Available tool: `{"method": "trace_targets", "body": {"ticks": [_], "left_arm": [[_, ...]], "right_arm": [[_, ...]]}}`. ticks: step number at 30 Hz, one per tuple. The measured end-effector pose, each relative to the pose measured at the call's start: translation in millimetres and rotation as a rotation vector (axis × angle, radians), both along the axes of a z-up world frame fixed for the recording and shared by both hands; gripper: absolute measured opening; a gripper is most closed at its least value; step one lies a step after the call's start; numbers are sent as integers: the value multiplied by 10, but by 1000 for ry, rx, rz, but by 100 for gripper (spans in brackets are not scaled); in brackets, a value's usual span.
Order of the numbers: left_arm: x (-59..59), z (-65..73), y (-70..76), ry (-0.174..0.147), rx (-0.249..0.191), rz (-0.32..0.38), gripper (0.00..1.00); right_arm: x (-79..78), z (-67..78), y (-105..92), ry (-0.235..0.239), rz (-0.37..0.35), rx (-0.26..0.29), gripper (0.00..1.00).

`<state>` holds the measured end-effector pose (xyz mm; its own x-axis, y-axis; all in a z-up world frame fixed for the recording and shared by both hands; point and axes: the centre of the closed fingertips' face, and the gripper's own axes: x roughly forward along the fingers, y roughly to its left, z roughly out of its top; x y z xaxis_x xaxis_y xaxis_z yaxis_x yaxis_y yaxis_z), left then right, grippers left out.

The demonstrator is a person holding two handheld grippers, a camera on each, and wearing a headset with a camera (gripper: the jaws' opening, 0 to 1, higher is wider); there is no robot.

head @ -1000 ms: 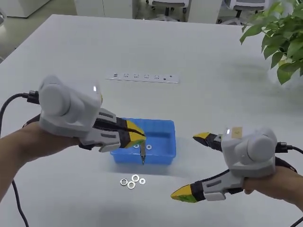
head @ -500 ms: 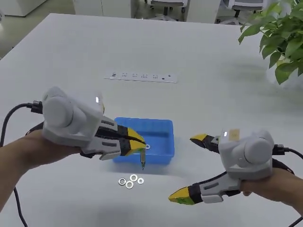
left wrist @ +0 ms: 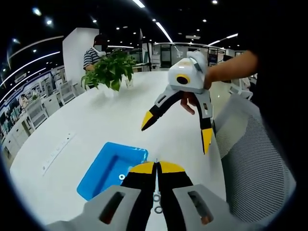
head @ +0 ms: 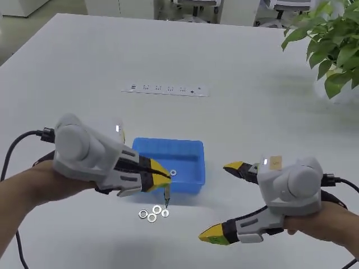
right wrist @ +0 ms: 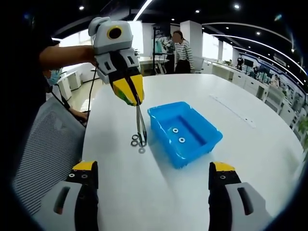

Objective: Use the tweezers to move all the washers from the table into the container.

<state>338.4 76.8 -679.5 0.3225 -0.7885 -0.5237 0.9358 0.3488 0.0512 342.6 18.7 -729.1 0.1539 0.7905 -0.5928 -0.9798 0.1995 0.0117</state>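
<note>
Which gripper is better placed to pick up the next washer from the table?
Left. The left gripper is shut on the tweezers, whose tips are right by the washers; the right gripper is open and empty.

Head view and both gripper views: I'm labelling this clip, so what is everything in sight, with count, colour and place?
table: one, white, under everything
container: one, blue, mid-table
washers in the container: two, silvery, on its floor
washers on the table: four, silvery, clustered on the near side of the container
tweezers: one, metal, tip down just above that cluster
power strip: one, white, beyond the container
plant: one, green, far right edge
person: one, standing beyond the table
left gripper: grey, yellow-black fingers shut on the tweezers
right gripper: grey, fingers wide open, right of the container
</note>
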Motion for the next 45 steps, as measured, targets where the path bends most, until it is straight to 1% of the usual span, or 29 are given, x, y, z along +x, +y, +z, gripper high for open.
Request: {"method": "trace_targets", "body": {"ticks": [7,10,13,17,27,33,36,45], "left_arm": [[-28,-48,-7,1,14,-9,5],[-32,-36,-22,2,4,-4,5],[-30,-56,-14,2,12,-8,5],[-29,-64,-15,7,4,-5,5],[-46,-110,-27,6,14,-11,5],[-31,-110,-32,4,5,-11,5],[-28,-109,-36,2,3,-14,5],[-23,-118,-17,2,17,-22,5]], "right_arm": [[-11,-4,-2,2,3,-1,95],[-13,-3,-3,2,4,0,94],[-14,-8,-5,3,4,0,94],[-20,-11,-7,5,4,-2,94],[-26,-26,-13,7,6,-6,93],[-38,-34,-6,10,8,-7,92],[-45,-39,-1,11,13,-7,90],[-72,-30,66,-10,62,7,78]]}}
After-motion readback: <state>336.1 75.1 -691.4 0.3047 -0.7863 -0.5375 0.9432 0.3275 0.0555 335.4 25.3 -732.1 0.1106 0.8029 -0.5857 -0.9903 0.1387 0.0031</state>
